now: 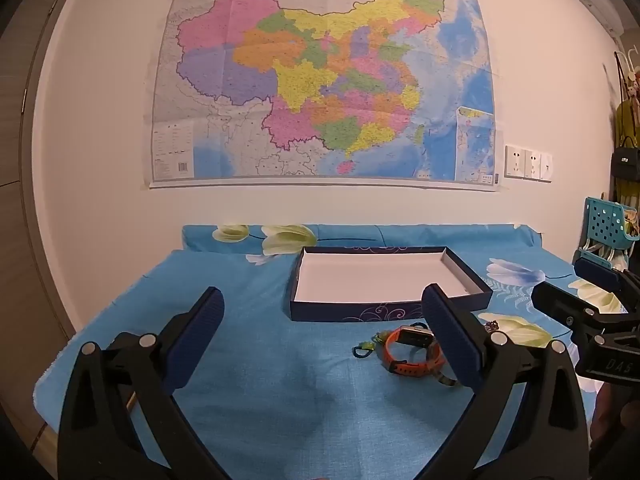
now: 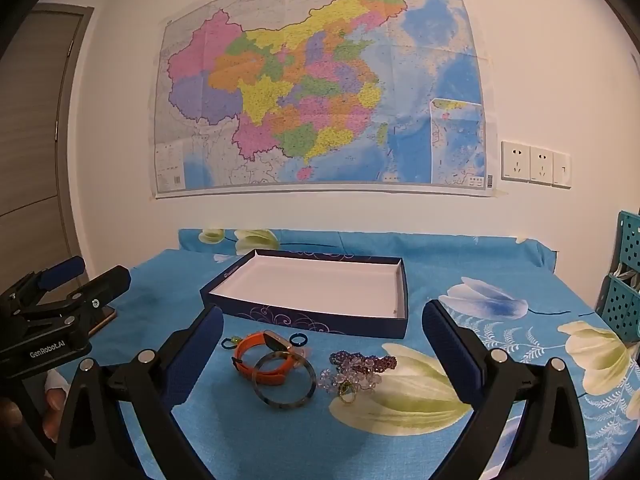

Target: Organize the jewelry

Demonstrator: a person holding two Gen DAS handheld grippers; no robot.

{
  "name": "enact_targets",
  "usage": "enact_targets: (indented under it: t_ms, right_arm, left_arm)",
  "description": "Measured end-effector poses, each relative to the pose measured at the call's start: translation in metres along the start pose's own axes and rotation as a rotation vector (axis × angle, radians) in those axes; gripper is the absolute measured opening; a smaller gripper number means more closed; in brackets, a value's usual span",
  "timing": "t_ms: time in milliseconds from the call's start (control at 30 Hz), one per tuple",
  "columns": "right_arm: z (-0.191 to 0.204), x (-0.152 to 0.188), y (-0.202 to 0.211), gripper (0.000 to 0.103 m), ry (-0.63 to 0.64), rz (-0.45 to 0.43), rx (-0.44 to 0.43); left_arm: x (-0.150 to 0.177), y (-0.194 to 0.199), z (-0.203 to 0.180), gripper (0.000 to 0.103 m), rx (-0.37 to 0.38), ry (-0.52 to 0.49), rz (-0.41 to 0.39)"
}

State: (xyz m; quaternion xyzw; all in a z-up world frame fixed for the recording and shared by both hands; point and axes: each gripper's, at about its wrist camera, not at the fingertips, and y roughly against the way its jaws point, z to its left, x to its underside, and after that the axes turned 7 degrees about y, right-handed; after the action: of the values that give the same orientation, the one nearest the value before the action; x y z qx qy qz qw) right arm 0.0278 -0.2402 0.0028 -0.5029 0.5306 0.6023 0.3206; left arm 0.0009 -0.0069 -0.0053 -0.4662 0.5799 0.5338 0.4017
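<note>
An empty dark-blue box [image 2: 312, 322] with a white inside [image 1: 384, 278] lies on the table with the blue flowered cloth. In front of it lie an orange watch [image 2: 260, 354] [image 1: 408, 350], a mottled grey bangle [image 2: 285, 380], a small blue ring [image 2: 299, 340], purple and clear bead bracelets [image 2: 356, 368], a gold ring [image 2: 347, 392] and a small green-blue charm [image 1: 364, 349]. My right gripper [image 2: 322, 332] stands open just short of the jewelry, holding nothing. My left gripper [image 1: 326, 326] is open too, left of the watch, and empty.
A teal perforated plastic rack [image 2: 624, 280] stands at the table's right edge. A wall with a large map [image 2: 320, 92] and sockets [image 2: 536, 164] rises behind the table. A door [image 2: 36, 120] is on the left. A person's hand [image 2: 52, 392] shows under the left gripper.
</note>
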Motion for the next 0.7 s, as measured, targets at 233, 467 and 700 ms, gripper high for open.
enact_targets:
  t_ms: [233,467,700]
  right_arm:
    - [-0.0002,-0.0006,0.0007,0.096,-0.003,-0.008,-0.004]
    - [-0.0008,-0.0009,0.0004,0.096,-0.006,-0.008,-0.009]
    - [-0.0004,-0.0011,-0.0008,0.096,-0.008,-0.006,-0.007]
  left_arm:
    - [-0.0007,-0.0012,0.0025,0.097,0.004,-0.001,-0.002]
    - [-0.0015,-0.0026,-0.0006,0.097,0.006,-0.002,0.001]
    - [-0.0034,-0.001,0.0019,0.097,0.006,0.001,0.002]
